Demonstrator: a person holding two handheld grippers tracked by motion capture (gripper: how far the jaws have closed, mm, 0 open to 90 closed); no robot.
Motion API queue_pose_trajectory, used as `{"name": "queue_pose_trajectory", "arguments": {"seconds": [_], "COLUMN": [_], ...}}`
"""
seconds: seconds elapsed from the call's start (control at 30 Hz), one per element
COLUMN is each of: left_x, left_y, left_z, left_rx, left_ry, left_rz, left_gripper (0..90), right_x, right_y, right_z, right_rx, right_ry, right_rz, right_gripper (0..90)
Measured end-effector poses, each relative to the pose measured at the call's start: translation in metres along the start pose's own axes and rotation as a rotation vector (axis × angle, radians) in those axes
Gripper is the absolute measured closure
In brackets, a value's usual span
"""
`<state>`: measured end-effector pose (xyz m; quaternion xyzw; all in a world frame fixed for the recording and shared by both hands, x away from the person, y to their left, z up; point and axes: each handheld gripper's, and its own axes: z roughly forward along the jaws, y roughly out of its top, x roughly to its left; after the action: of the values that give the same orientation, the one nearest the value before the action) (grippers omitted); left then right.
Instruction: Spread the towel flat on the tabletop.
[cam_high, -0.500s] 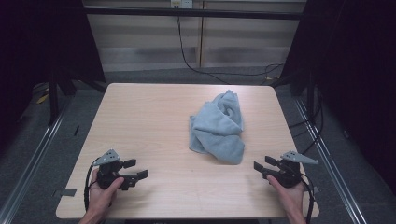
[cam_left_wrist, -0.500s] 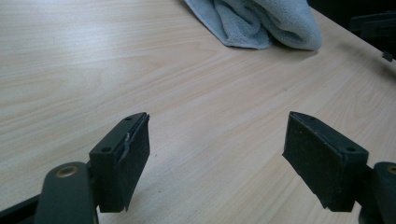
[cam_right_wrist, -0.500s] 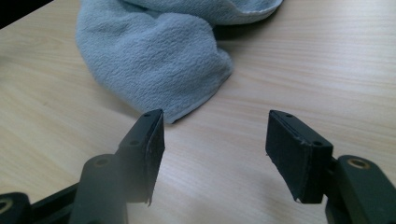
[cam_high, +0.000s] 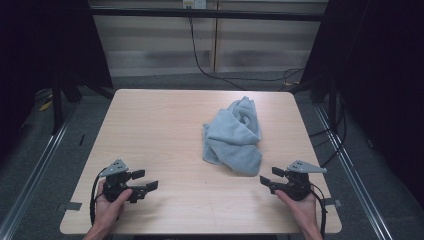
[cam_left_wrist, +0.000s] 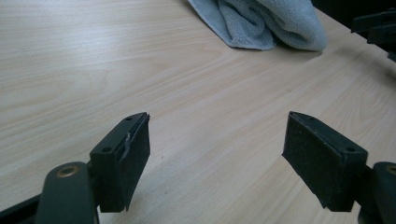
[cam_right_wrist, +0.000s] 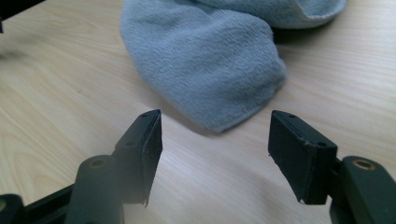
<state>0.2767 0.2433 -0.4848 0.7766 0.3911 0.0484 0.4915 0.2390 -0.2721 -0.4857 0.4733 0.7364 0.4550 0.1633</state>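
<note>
Grey-blue terry towel (cam_high: 234, 136), crumpled in a loose heap, lies on the pale wooden table (cam_high: 155, 125), right of its middle. Just short of the towel's near corner, the right gripper (cam_high: 266, 179) aims at it with jaws wide and empty, probably readying a pinch. Well left of the towel, the left gripper (cam_high: 145, 180) rests low, jaws likewise spread on nothing.
</note>
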Motion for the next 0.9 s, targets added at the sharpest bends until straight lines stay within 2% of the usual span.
{"name": "queue_pose_trajectory", "arguments": {"seconds": [0.07, 0.1, 0.13, 0.27, 0.33, 0.37, 0.43, 0.57, 0.77, 0.9], "left_x": [0.001, 0.001, 0.001, 0.0, 0.0, -0.001, -0.001, -0.001, -0.001, -0.001], "left_y": [0.0, -0.001, -0.001, -0.001, -0.001, 0.0, 0.0, 0.001, 0.001, 0.001], "left_z": [0.0, 0.002, 0.003, 0.004, 0.005, 0.005, 0.005, 0.003, 0.003, 0.004], "left_rx": [0.002, 0.005, 0.013, 0.014, 0.017, 0.019, 0.016, 0.009, 0.006, 0.01], "left_ry": [-0.001, 0.01, 0.017, 0.001, -0.004, -0.002, -0.001, 0.004, -0.002, -0.004], "left_rz": [-0.006, -0.008, -0.002, 0.013, 0.016, 0.024, 0.025, 0.032, 0.053, 0.055], "left_gripper": [22.7, 22.8, 23.0, 23.0, 23.0, 23.0, 23.0, 23.0, 22.9, 22.8], "right_x": [0.0, -0.002, -0.004, -0.009, -0.009, -0.014, -0.016, -0.022, -0.034, -0.042], "right_y": [0.002, 0.01, 0.015, 0.033, 0.037, 0.046, 0.053, 0.062, 0.079, 0.091], "right_z": [0.001, 0.008, 0.012, 0.025, 0.028, 0.031, 0.031, 0.037, 0.059, 0.073], "right_rx": [0.007, 0.042, 0.046, 0.059, 0.061, 0.051, 0.037, 0.047, 0.046, 0.055], "right_ry": [0.007, 0.017, 0.021, 0.055, 0.062, 0.103, 0.096, 0.084, 0.104, 0.099], "right_rz": [-0.005, -0.038, -0.041, -0.051, -0.054, -0.039, -0.044, -0.055, -0.049, -0.045], "right_gripper": [36.6, 36.0, 36.0, 33.8, 32.0, 26.0, 25.2, 21.1, 17.1, 17.1]}}
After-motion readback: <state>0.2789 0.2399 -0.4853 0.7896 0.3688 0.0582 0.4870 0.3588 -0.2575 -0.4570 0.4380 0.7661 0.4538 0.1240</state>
